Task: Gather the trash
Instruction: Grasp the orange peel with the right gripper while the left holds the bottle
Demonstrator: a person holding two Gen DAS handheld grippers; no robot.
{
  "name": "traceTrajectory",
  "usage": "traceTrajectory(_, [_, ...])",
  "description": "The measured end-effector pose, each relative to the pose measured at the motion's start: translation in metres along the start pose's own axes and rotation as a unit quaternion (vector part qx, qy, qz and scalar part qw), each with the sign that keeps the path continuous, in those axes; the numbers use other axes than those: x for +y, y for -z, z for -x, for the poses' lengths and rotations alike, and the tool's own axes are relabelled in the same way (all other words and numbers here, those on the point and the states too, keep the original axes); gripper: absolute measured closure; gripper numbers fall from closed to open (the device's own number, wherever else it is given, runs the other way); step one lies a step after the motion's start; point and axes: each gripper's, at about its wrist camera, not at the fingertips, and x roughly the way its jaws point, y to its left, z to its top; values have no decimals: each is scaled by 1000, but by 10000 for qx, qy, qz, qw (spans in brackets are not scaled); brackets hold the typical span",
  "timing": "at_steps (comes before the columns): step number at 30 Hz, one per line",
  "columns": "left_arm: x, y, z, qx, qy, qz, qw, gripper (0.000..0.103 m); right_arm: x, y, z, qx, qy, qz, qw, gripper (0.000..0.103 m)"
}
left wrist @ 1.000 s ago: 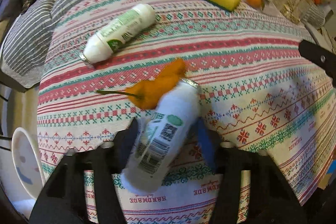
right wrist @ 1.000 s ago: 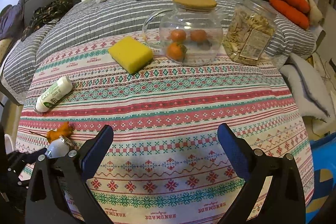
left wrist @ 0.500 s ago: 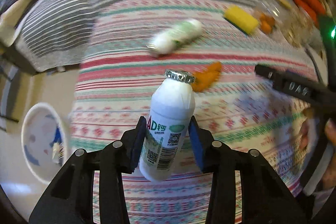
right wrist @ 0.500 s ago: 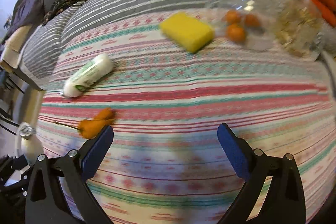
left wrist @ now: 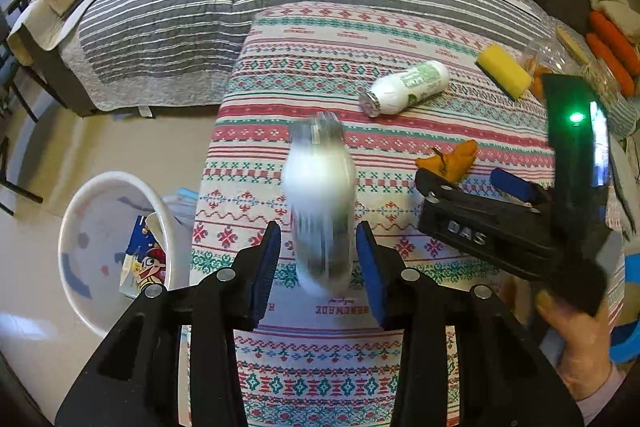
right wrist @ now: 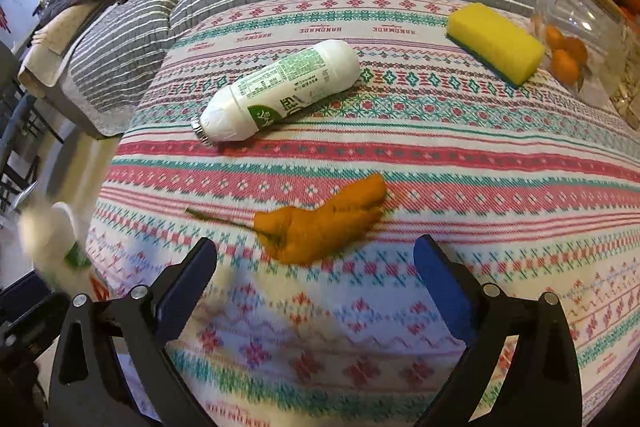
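A white drink bottle (left wrist: 320, 203) with a foil top stands blurred between the pads of my left gripper (left wrist: 318, 259), whose jaws have parted with gaps on both sides; it also shows blurred at the left edge of the right wrist view (right wrist: 52, 239). A second white bottle (right wrist: 276, 93) lies on its side on the patterned tablecloth (right wrist: 460, 163). An orange peel with a stem (right wrist: 320, 223) lies just ahead of my open, empty right gripper (right wrist: 316, 279). A white trash bin (left wrist: 100, 247) holding wrappers stands on the floor at the left.
A yellow sponge (right wrist: 494, 41), a glass jug with oranges (right wrist: 576, 27) and a jar stand at the far right. A grey striped sofa (left wrist: 160, 27) lies behind the table. My right gripper (left wrist: 480, 199) shows in the left wrist view.
My left gripper lifted the bottle and carried it left toward the bin, and its jaws have now parted around the blurred bottle. My right gripper moved left and forward up to the orange peel.
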Motion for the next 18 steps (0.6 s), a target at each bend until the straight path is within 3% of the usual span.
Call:
traceTrajectory(1, [1, 0, -1, 10, -8, 10, 10000, 72, 1, -1, -5, 16, -13, -23, 10000, 23])
traceTrajectory(3, [2, 2, -3, 53, -22, -5, 10000, 76, 1, -3, -4, -208, 13, 58, 9998, 46])
traceTrajectory(4, [3, 2, -5, 70, -38, -5, 10000, 76, 0, -5, -4, -213, -55, 53, 9997, 51])
traceTrajectory(5, [5, 2, -6, 83, -45, 10, 10000, 76, -3, -6, -3, -228, -188, 1, 9996, 62])
traceTrajectory(6, [6, 2, -7, 93, -45, 34, 9999, 76, -8, -8, -3, -206, -447, -122, 9987, 64])
traceTrajectory(9, [15, -3, -12, 156, 68, 280, 9995, 72, -20, -7, -2, -172, -700, -354, 9968, 67])
traceTrajectory(10, [18, -5, -14, 171, 129, 409, 9989, 66, -24, -7, -1, -153, -783, -406, 9960, 67])
traceTrajectory(11, [22, -8, -15, 158, 198, 577, 9980, 54, -25, -6, 0, -138, -831, -431, 9955, 67])
traceTrajectory(12, [24, -10, -15, 121, 229, 683, 9973, 51, -26, -6, 1, -127, -873, -441, 9951, 67])
traceTrajectory(18, [18, -24, -33, 81, 53, 864, 9962, 51, -28, -4, 20, -258, -976, -239, 9946, 67])
